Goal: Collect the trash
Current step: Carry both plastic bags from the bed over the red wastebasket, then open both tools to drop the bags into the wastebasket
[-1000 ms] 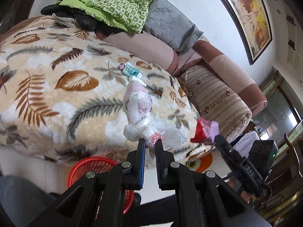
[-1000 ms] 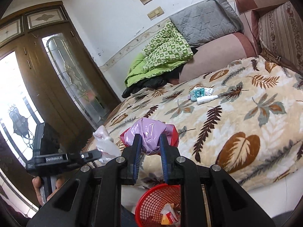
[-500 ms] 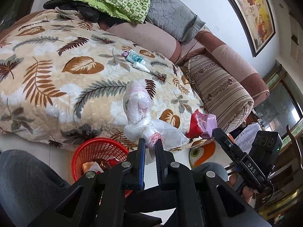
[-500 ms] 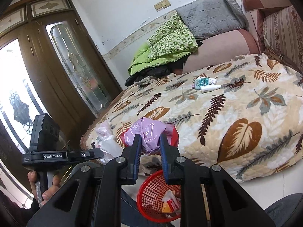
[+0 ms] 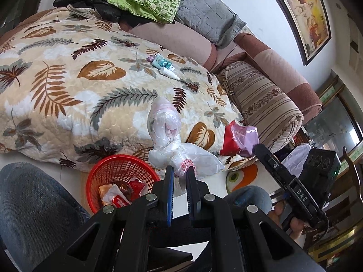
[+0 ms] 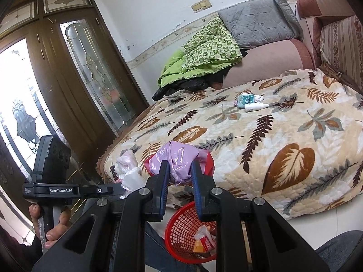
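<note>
Left gripper (image 5: 180, 171) first: its jaws are drawn in close, only a narrow gap between the blue pads, and a twist of the white plastic bag (image 5: 165, 133) is pinched right in that gap. The bag stands up from the fingertips, knotted and bulging, held in the air in front of the leaf-print blanket (image 5: 68, 86). In the right wrist view the same bag (image 6: 129, 170) pokes out past the tip of the left gripper (image 6: 113, 189), just left of the purple one.

Now the right gripper (image 6: 180, 166): jaws wider apart than the left's, clamped on a crumpled purple bag (image 6: 179, 158) that fills the space between the pads, with a red wrapper (image 6: 209, 161) bunched against it on the right side. From the left wrist camera, that purple bag (image 5: 246, 136) and red wrapper (image 5: 230, 140) sit at the tip of the right gripper (image 5: 256, 147), off to the right of the white bag and apart from it.

Down on the floor beside the bed, the red mesh basket (image 5: 109, 170) holds a few wrappers (image 5: 118, 195). In the right wrist view the basket (image 6: 179, 224) lies below the fingers. Far back on the blanket, a teal packet (image 6: 246, 98) and a small white bottle (image 6: 255, 106) lie side by side.
</note>
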`<state>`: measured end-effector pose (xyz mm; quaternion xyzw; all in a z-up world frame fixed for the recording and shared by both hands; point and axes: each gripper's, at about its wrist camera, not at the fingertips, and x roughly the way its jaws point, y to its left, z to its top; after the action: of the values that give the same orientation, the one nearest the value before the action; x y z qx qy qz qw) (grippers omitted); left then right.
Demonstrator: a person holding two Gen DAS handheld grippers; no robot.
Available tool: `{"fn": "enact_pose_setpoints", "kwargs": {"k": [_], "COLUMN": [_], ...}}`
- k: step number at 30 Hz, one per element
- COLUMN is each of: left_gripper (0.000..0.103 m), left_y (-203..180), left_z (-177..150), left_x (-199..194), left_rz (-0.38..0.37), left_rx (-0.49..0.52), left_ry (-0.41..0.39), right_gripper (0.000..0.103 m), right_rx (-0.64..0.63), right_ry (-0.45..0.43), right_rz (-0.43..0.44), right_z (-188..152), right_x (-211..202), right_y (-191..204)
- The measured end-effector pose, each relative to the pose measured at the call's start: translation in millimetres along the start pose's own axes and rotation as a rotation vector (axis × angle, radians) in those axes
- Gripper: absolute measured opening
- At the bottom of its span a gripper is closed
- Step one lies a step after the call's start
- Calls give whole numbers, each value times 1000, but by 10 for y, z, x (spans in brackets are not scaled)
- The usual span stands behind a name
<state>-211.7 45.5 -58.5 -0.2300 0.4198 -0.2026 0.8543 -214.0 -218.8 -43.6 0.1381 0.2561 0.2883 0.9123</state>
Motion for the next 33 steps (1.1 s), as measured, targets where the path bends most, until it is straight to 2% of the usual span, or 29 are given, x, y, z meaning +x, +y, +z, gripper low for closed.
{"fn": "enact_pose_setpoints", "kwargs": {"k": [14,19,26,33], "left_gripper": [8,8,8,8], "left_y": [-47,-13,48,73], "left_z": [-87,-107,-155,-189], "left_x": [30,114,327,537], "left_rz": [29,63,96,133], "left_rx": [29,31,27,40], "left_ry": [33,68,134,203], "right_gripper": [19,19,19,19], "right_rx": [2,18,35,38], "right_ry": [15,68,186,226], "right_rz": [-4,-24,-71,-90], "right_z": [-24,-96,-256,-312], "right_x": [-8,114,399,543], "right_y": [3,-23,-84,-119]}}
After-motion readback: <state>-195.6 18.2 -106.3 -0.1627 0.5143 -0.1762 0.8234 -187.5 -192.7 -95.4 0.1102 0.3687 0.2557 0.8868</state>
